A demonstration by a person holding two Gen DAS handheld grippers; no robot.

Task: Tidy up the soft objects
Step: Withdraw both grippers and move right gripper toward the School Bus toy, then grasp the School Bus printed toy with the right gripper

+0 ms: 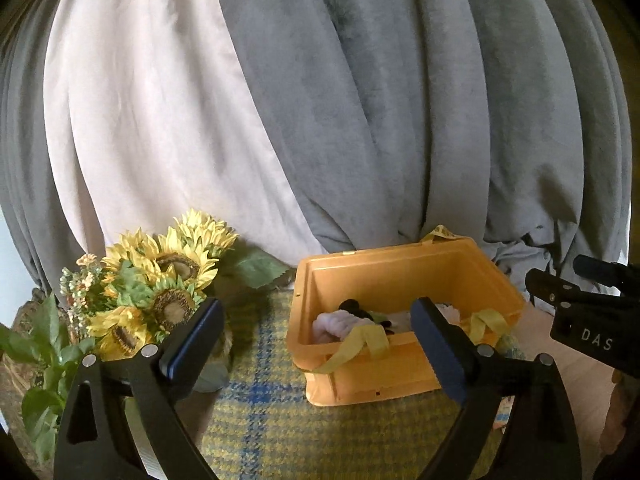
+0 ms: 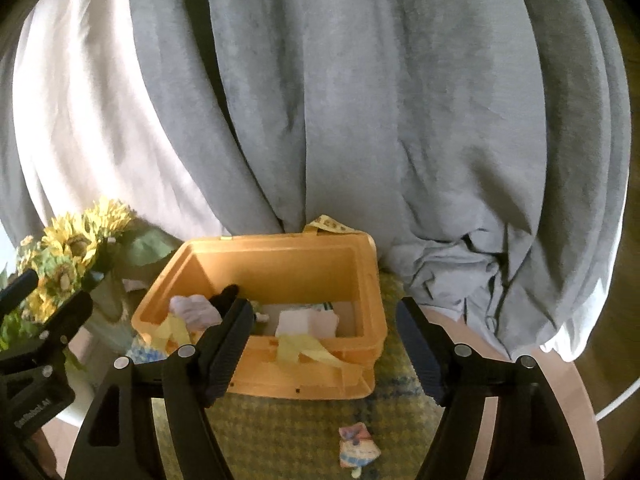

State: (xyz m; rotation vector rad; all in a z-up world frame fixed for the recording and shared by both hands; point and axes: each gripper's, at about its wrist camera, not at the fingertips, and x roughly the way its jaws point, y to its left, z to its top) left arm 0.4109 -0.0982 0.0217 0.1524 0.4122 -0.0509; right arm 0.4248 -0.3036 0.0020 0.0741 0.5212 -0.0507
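Between my right gripper's (image 2: 324, 344) spread, empty fingers lies a small pastel cloth pouch (image 2: 358, 446) on the checked surface (image 2: 280, 432); beyond sits the orange plastic bin (image 2: 360, 280) holding soft cloths (image 2: 306, 322). My left gripper (image 1: 316, 340) gapes too.

My two grippers, left (image 1: 316, 334) and right (image 2: 324, 344), one yellow bin (image 2: 280, 256), one sunflower bouquet (image 1: 160, 280), one small patterned pouch (image 2: 358, 446), one plaid cloth (image 1: 280, 420), two curtains, grey (image 1: 400, 100) and white (image 1: 140, 120)

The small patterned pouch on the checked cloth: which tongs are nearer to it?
Right. The small patterned pouch lies just below the open right tongs; the open left tongs hover further left, toward the sunflowers.
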